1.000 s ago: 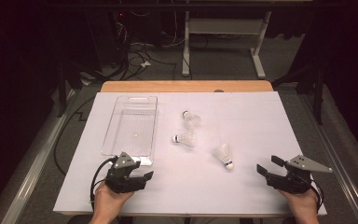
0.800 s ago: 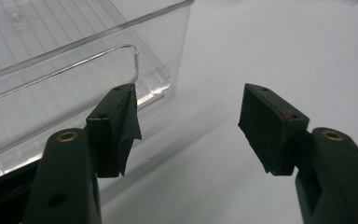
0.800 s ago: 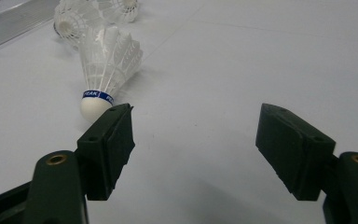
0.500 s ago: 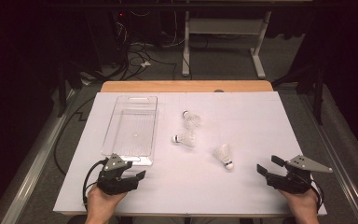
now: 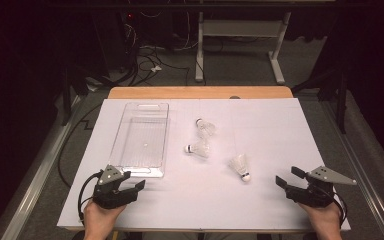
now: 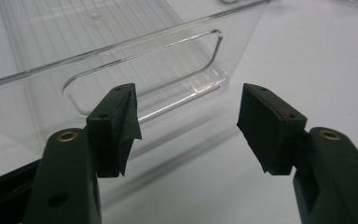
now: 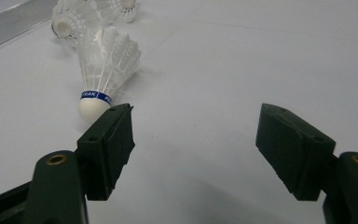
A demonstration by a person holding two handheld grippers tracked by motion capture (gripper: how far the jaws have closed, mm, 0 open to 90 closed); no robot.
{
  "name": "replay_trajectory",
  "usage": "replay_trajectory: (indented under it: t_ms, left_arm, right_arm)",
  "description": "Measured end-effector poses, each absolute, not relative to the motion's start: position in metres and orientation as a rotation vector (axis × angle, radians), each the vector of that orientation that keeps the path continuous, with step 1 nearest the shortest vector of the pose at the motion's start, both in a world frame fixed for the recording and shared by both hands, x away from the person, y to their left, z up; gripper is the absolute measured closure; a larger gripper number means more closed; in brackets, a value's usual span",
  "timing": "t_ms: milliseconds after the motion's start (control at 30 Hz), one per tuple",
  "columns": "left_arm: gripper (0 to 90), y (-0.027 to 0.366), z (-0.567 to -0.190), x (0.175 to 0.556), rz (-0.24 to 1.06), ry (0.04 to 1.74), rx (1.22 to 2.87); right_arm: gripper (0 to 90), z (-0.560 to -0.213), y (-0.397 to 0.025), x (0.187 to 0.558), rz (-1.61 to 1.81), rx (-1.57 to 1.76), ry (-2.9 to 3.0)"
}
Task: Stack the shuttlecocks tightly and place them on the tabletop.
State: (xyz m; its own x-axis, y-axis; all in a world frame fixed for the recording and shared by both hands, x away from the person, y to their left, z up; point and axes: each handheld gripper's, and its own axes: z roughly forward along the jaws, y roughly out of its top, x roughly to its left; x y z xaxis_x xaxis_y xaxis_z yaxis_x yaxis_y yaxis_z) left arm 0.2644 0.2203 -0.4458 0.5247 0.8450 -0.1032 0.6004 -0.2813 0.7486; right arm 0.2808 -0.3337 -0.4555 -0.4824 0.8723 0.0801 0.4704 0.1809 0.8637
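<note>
The left gripper (image 5: 130,186) rests at the near left edge of the table (image 5: 280,130), held by the left hand (image 5: 99,220); its fingers (image 6: 116,126) are open with nothing between them. In the left gripper view the fingers point at the near end wall of the bin (image 6: 121,56), a clear plastic container with a handle slot; the wall lies just beyond the fingertips and is not touched. The right gripper (image 5: 287,178) rests at the near right edge of the table, held by the right hand (image 5: 325,220); its fingers (image 7: 109,144) are open and empty. In the right gripper view the nearest shuttlecock (image 7: 103,65) lies on its side just beyond the left fingertip, cork end toward the gripper, with a blue band above the cork; whether the cork touches the finger cannot be told. In the high view this nearest shuttlecock (image 5: 240,166) lies near the right gripper, right of centre. Farther back, the middle shuttlecock (image 5: 197,148) lies on its side just right of the bin (image 5: 145,135). The far shuttlecock (image 5: 206,127) lies just behind it; the two are close, and contact between them cannot be told. The bin stands on the left half of the table, long side running away from the person.
</note>
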Motion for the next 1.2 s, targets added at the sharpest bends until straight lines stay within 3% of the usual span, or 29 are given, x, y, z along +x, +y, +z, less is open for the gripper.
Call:
replay_trajectory:
  t_ms: [633,1200]
  left_arm:
    - [37.0,0.252,-0.450,0.260,0.444,1.264,1.851]
    - [35.3,0.253,-0.452,0.260,0.449,1.257,1.844]
  right_arm:
    - [27.7,-0.454,-0.336,0.281,1.254,1.284,1.997]
    - [27.2,-0.451,-0.333,0.283,1.244,1.273,1.998]
